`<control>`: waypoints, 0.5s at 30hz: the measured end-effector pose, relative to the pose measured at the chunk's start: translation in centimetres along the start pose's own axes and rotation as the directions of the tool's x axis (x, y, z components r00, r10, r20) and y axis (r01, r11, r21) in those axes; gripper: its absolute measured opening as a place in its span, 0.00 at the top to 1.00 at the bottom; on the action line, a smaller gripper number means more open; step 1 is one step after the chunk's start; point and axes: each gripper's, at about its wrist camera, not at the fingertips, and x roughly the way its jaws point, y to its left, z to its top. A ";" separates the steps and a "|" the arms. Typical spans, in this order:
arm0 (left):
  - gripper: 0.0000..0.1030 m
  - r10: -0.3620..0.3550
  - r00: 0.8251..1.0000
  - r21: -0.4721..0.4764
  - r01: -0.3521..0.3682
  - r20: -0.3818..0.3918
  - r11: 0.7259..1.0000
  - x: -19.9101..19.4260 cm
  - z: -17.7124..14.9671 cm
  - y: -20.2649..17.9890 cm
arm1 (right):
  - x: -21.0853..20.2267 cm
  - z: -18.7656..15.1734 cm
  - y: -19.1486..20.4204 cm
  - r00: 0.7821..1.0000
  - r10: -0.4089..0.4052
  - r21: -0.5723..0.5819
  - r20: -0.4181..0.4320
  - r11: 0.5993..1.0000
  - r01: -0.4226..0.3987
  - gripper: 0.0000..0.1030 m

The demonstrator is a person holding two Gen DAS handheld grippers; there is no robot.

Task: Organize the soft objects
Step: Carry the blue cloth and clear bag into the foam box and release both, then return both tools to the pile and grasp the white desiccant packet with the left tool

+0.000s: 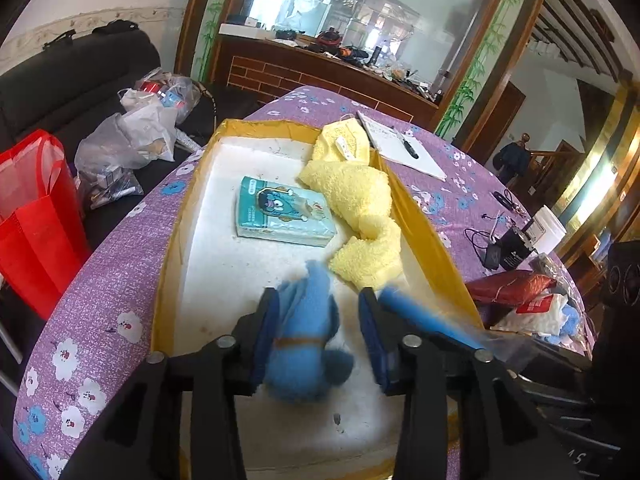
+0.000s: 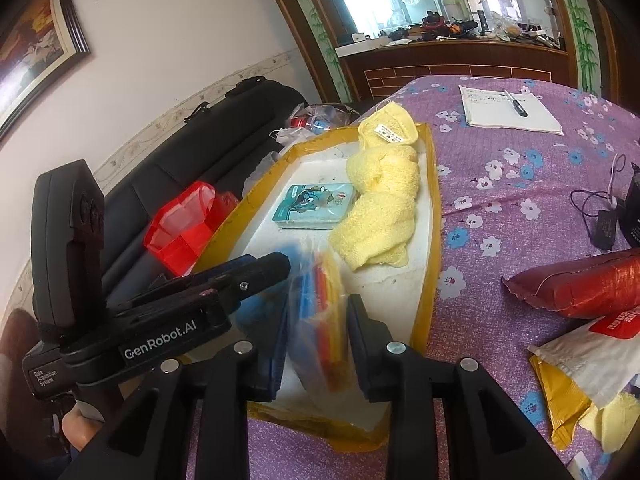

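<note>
Hovering over the yellow-rimmed white tray (image 1: 200,216), left gripper (image 1: 318,328) jaws spread, fuzzy blue plush bundle (image 1: 306,344) loose between them. Right gripper (image 2: 316,336) likewise parted around a clear bag of coloured strips (image 2: 320,320). Inside the tray: teal tissue pack (image 1: 284,212) beside yellow terry towel (image 1: 360,204).

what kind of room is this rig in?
Most likely a lived-in home living or dining room, not a lab: a table under a purple floral cloth, a dark sofa piled with plastic bags behind it, a wood-framed arch with a cluttered counter, and a framed painting.
</note>
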 end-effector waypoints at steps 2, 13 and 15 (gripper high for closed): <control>0.54 -0.001 1.000 0.010 0.001 0.008 1.000 -0.1 0.0 -0.3 | -0.4 0.0 -0.1 1.000 0.004 0.006 0.014 1.000 -0.004 0.63; 0.34 -0.018 0.999 -0.042 0.020 0.051 0.999 -0.8 0.2 0.8 | -2.4 0.1 -0.8 0.996 0.005 0.043 0.089 0.999 -0.009 0.62; 0.34 -0.016 0.998 -0.046 0.019 0.053 0.999 -0.8 0.2 0.8 | -2.7 0.2 -1.0 0.995 0.002 0.054 0.095 0.999 -0.007 0.62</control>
